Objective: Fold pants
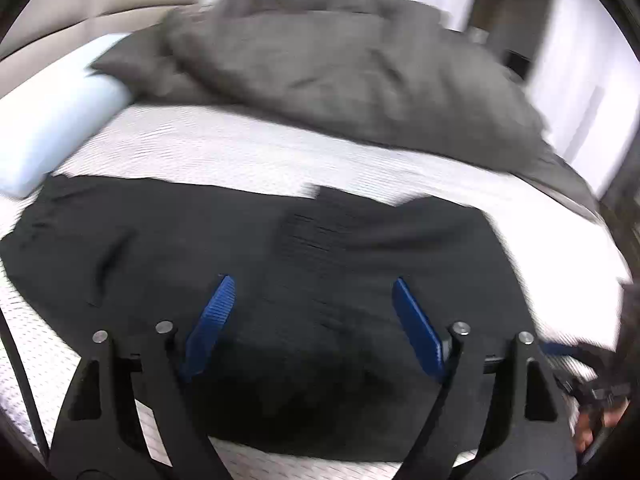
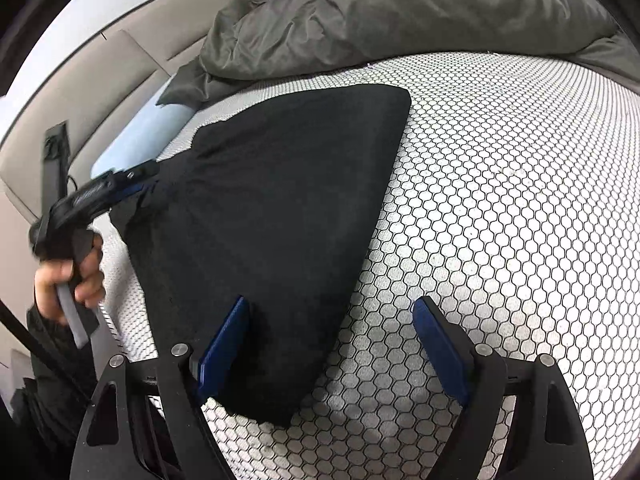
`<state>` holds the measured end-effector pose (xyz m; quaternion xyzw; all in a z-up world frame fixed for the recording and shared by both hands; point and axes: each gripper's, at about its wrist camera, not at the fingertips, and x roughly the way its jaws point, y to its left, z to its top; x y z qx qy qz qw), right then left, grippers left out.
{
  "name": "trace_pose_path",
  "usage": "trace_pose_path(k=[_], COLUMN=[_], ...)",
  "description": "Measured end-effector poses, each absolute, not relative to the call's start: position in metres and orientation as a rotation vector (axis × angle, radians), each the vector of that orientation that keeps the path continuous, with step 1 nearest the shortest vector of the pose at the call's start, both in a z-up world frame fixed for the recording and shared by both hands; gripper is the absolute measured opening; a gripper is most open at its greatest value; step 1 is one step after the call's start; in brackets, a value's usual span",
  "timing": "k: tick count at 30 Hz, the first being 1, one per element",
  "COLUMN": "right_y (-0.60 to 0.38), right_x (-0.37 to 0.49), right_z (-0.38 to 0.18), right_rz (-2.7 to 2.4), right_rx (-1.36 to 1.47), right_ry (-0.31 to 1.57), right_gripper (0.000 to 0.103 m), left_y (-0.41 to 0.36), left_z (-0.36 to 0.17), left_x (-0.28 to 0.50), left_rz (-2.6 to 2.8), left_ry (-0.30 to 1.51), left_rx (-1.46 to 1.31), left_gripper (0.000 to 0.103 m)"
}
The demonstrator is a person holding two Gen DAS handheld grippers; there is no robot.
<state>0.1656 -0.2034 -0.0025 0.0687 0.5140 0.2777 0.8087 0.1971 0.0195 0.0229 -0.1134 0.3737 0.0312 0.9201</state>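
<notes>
I judge the pants (image 2: 272, 216) soft, light and limp on the bed (image 2: 500, 200); I would grip hem corners. Left gripper (image 1: 312, 320) and right gripper (image 2: 332, 344) both gape wide, holding nothing.

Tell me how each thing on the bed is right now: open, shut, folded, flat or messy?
Left gripper: open, holding nothing, over the pants.
Right gripper: open, holding nothing, at the pants' near end.
Black pants: folded, lying flat on the mattress.
Grey duvet: crumpled in a heap behind the pants.
Light blue pillow: lying on the mattress, one end under the duvet.
Mattress: bare, honeycomb cover showing.
</notes>
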Motion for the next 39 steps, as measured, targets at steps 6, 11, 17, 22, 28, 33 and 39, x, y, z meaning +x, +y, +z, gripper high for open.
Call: trace_pose_path(k=[6,11,17,22,28,33,39], right_y=[-0.216,-0.213,-0.210,-0.231,-0.237,-0.225,-0.201], right_x=[0.162,0.136,0.109,0.111,0.124,0.127,0.126], right_z=[-0.005,-0.008,-0.001,0.011,-0.014,-0.015,-0.027], right_rz=[0.623,0.598,0.582,0.604,0.566,0.627,0.666], right_rx=[0.212,0.044,-0.056,0.110,0.378,0.405,0.379], right_ry=[1.116,1.100,1.063,1.022,1.070,1.025,1.110], right_gripper=[0.086,0.085,0.087,0.087,0.067,0.054,0.023], left_y=[-0.070,-0.081,-0.082,-0.112,-0.123,-0.121,-0.118], left_z=[-0.012,-0.020,0.009,-0.017,-0.031,-0.032,-0.036], left_x=[0.205,0.201,0.167,0.164,0.156,0.153,0.164], left_rz=[-0.128,-0.100,-0.243,-0.273,-0.273,-0.271,-0.278], left_ry=[0.906,0.921,0.816,0.923,0.958,0.964,0.971], left_rx=[0.028,0.146,0.016,0.084,0.166,0.158,0.153], left_gripper=[0.081,0.082,0.084,0.084,0.085,0.088,0.091])
